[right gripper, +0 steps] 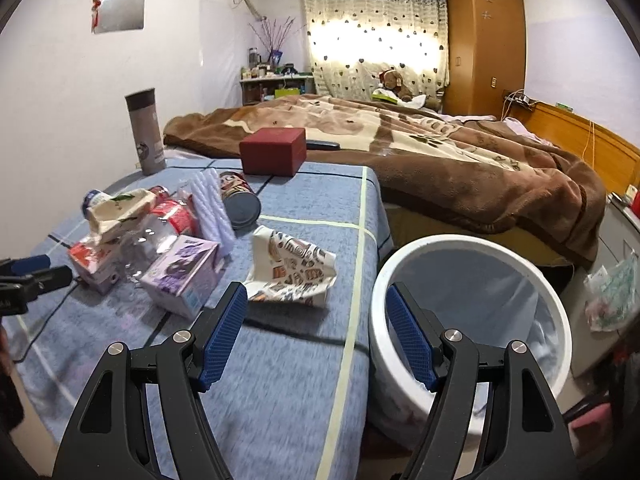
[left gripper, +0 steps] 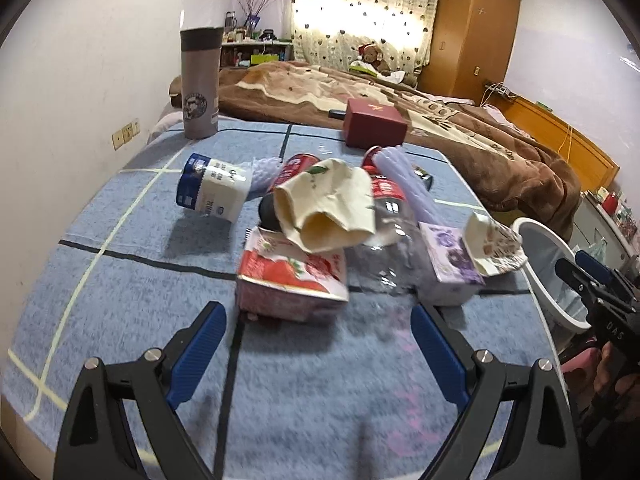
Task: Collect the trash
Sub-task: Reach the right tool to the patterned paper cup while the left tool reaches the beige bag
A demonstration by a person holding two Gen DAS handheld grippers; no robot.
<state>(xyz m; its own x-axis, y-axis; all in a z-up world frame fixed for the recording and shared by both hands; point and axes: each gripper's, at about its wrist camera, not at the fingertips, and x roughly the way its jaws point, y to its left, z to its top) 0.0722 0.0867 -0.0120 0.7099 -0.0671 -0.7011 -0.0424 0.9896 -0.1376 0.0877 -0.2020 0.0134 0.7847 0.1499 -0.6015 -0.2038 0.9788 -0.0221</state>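
Both grippers, left gripper point(left gripper: 316, 334) and right gripper point(right gripper: 316, 330), have jaws wide apart, holding nothing. Trash sits piled on the blue table point(right gripper: 280, 360): a strawberry carton point(left gripper: 292, 280), purple carton point(right gripper: 182, 274) and crumpled paper cup point(right gripper: 292, 276). Just beside the table stands the white bin point(right gripper: 472, 248).

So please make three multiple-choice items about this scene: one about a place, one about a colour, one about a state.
1. Where is the white bin?
A. on the blanket
B. beside the table's edge
C. under the wardrobe

2. What colour is the closed box at the table's far end?
A. dark red
B. green
C. yellow

3. How is the right gripper?
A. shut on a carton
B. open, empty
C. shut on a cup

B: the bin stands just off the blue tablecloth.
A: its lid and sides are dark red.
B: the fingers stand apart with nothing between them.
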